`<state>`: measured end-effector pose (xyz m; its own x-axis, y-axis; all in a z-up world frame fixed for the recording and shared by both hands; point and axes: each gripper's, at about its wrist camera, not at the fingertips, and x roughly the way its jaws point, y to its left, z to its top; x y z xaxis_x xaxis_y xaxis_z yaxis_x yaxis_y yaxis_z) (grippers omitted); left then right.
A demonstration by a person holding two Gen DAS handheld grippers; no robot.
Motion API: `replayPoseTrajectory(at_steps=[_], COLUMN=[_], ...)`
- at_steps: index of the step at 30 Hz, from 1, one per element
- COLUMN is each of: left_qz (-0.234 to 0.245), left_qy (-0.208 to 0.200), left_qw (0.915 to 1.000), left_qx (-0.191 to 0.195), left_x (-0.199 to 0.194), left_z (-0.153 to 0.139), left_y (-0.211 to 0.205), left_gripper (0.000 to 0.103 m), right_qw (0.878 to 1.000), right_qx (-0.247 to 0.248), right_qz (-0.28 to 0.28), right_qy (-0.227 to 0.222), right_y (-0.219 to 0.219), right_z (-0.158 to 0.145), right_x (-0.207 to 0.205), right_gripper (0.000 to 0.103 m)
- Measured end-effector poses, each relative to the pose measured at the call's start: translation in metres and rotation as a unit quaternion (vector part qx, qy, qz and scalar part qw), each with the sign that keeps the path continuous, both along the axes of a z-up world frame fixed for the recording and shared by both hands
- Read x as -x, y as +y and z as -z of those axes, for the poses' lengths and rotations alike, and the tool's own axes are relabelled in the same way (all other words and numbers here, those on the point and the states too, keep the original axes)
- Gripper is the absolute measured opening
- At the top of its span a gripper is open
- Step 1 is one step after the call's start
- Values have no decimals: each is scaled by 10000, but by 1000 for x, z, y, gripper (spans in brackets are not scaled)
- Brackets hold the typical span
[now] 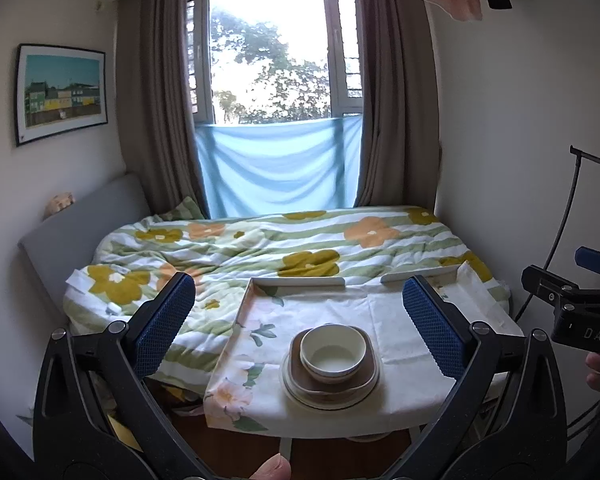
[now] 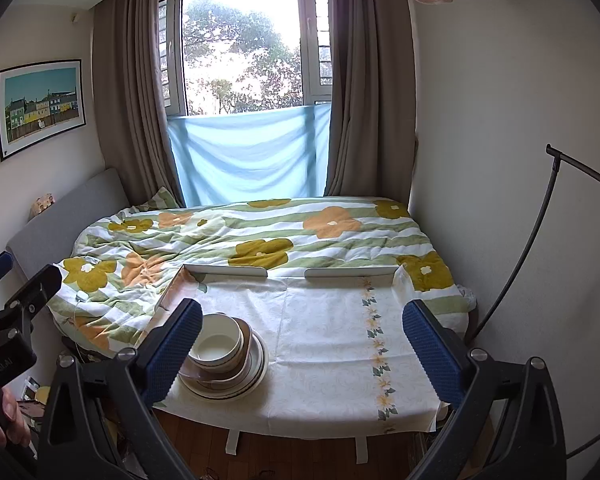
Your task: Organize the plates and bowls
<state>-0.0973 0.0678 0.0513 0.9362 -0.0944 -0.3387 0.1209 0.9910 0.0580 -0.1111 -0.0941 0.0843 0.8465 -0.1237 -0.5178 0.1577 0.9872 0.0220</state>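
Observation:
A cream bowl [image 1: 332, 354] sits on a brown squarish plate [image 1: 366, 380], which rests on round cream plates [image 1: 296, 394]; the stack stands near the front edge of the cloth-covered table [image 1: 400, 320]. My left gripper [image 1: 300, 324] is open, held above and before the stack, empty. In the right wrist view the same bowl [image 2: 216, 346] and plates [image 2: 256, 368] lie at the table's left front, partly behind the left finger. My right gripper [image 2: 302, 344] is open and empty, over the bare cloth [image 2: 324, 332] to the right of the stack.
A bed with a flowered quilt [image 1: 260, 248] lies behind the table, under a window [image 1: 268, 48]. White rails [image 2: 226, 270] edge the table's far side. A black lamp stand [image 2: 540, 220] rises at the right wall. Wooden floor [image 2: 300, 456] shows below the table.

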Motion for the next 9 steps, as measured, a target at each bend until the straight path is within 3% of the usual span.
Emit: replayPoseTrajectory(at_steps=[9], left_qz=[8], left_qy=[-35], left_qw=[10000], left_qx=[-41], left_x=[1], left_z=[2], left_y=[-1], left_gripper=[103], right_qw=[10000], right_qx=[-31], right_qz=[-54], right_qy=[58], right_y=[1], right_z=[3], right_x=[-7], right_gripper=[100])
